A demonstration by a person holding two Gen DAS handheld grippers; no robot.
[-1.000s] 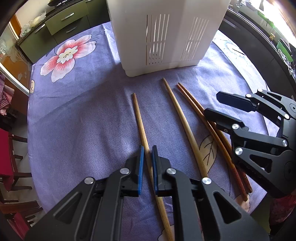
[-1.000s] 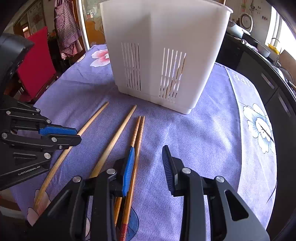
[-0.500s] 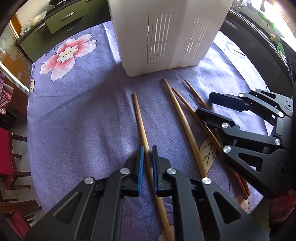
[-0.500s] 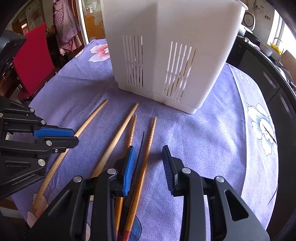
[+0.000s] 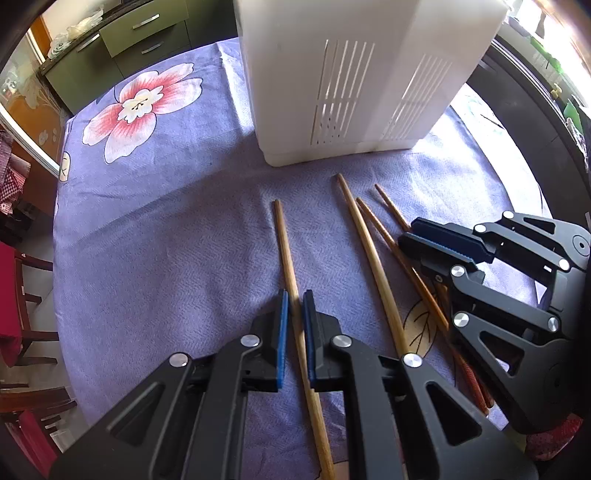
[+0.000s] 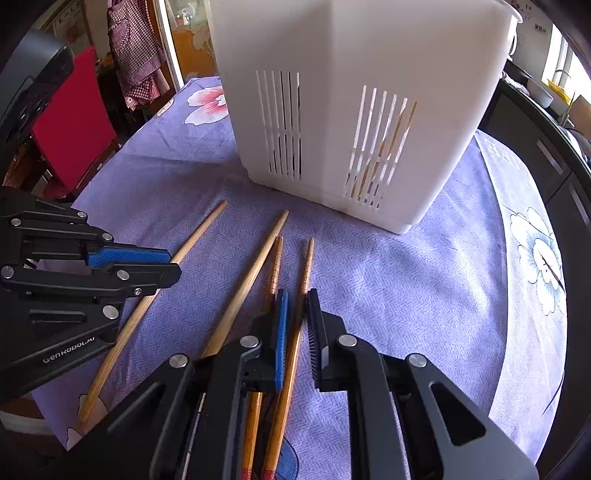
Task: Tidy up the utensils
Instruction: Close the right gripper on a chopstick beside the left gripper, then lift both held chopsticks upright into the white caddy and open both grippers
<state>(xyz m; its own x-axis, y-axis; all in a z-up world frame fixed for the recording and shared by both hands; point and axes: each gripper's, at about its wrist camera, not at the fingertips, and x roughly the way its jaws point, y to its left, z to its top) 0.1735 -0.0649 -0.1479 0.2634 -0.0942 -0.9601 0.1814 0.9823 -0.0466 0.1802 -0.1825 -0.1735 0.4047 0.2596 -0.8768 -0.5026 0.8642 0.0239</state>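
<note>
A tall white slotted utensil holder [image 5: 369, 74] [image 6: 351, 110] stands at the back, and a stick [image 6: 391, 140] shows through its slots. Two pale chopsticks and two reddish-brown ones lie in front of it on the cloth. My left gripper [image 5: 294, 299] [image 6: 173, 263] is shut on the leftmost pale chopstick [image 5: 284, 240] [image 6: 199, 232], low over the cloth. My right gripper [image 6: 297, 299] [image 5: 406, 230] has its jaws closing tight on the right-hand brown chopstick [image 6: 306, 262] [image 5: 391, 206], pads pressing it. The other pale chopstick [image 6: 255, 266] [image 5: 365, 240] and brown chopstick [image 6: 275, 262] [image 5: 376, 225] lie loose between the grippers.
A purple cloth with pink flowers [image 5: 140, 107] covers the round table. A red chair [image 6: 74, 118] stands past the left edge. Green drawers [image 5: 147, 33] are beyond the far side. A dark counter [image 6: 546, 155] runs along the right.
The right gripper's jaws have come together on the right-hand brown chopstick, which had slid apart from its twin. The left gripper stays clamped on its pale chopstick.
</note>
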